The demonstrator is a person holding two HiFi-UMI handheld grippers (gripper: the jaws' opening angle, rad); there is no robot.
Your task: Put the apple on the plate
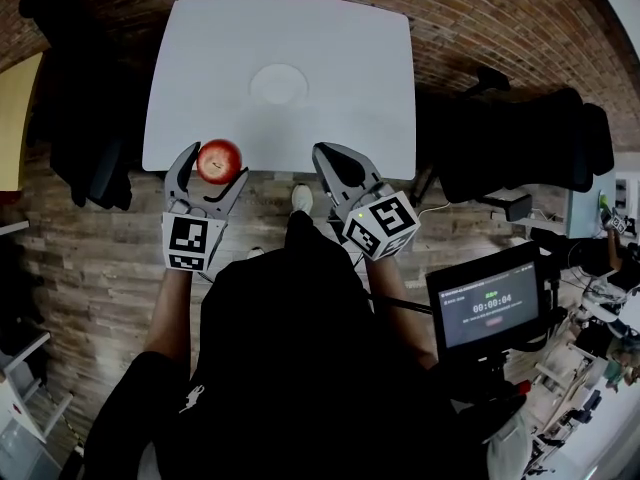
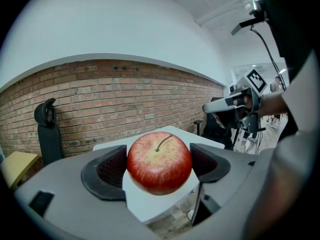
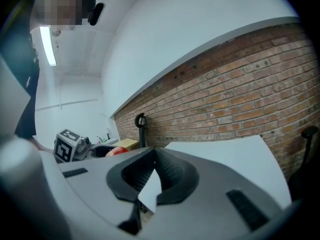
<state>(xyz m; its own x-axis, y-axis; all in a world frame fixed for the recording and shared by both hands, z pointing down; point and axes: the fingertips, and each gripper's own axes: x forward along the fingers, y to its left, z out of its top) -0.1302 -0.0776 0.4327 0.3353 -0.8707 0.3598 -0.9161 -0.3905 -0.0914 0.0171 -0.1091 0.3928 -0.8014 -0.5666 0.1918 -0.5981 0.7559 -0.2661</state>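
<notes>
A red apple [image 1: 219, 160] hangs over the near edge of the white table [image 1: 330, 38], with my left gripper [image 1: 215, 164] shut on it. In the left gripper view the apple [image 2: 159, 161] fills the gap between the two dark pads, stem up. A white plate [image 1: 278, 83] lies flat at the table's middle, beyond the apple and apart from it. My right gripper [image 1: 324, 154] hovers at the table's near edge, right of the apple, its jaws together and holding nothing. In the right gripper view its pads meet at the right gripper [image 3: 153, 156], and the apple [image 3: 116, 151] shows small at the left.
Black chairs stand left [image 1: 85, 118] and right [image 1: 520, 148] of the table on a brick floor. A small screen [image 1: 485, 308] on a stand sits at my right. A yellow surface [image 1: 15, 118] is at the far left. A brick wall [image 2: 125, 99] runs behind the table.
</notes>
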